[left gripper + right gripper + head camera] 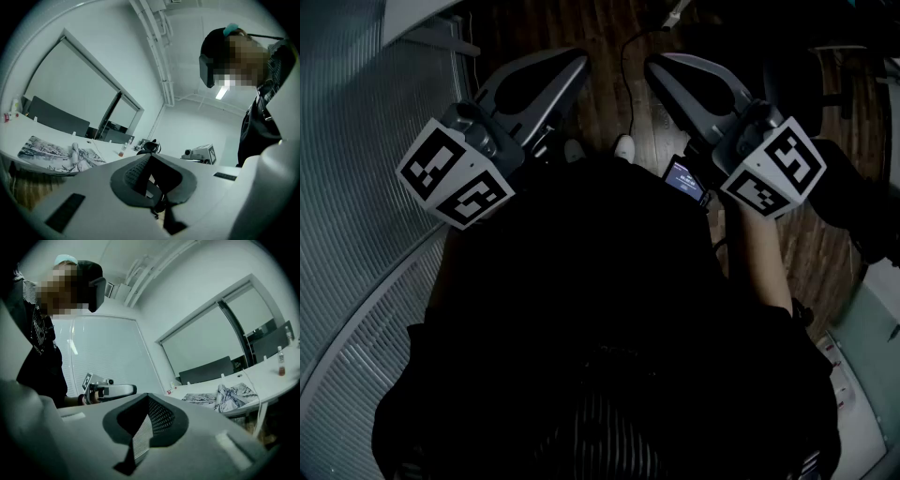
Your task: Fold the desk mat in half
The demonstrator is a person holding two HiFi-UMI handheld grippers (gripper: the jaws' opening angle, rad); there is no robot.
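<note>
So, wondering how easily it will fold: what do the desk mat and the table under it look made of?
Desk mat: a soft, pliable sheet, probably cloth-topped, matte with printed artwork; it lies rumpled in ridges. Table: a hard, smooth white top, perhaps laminate; evenly pale.

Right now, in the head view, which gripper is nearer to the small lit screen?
Right. The right gripper lies close beside the small lit screen, on its right; the left gripper is farther off to its left.

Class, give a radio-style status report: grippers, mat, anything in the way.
Left gripper and right gripper shut, empty. Mat on table, rumpled, untouched. Nothing on it.
</note>
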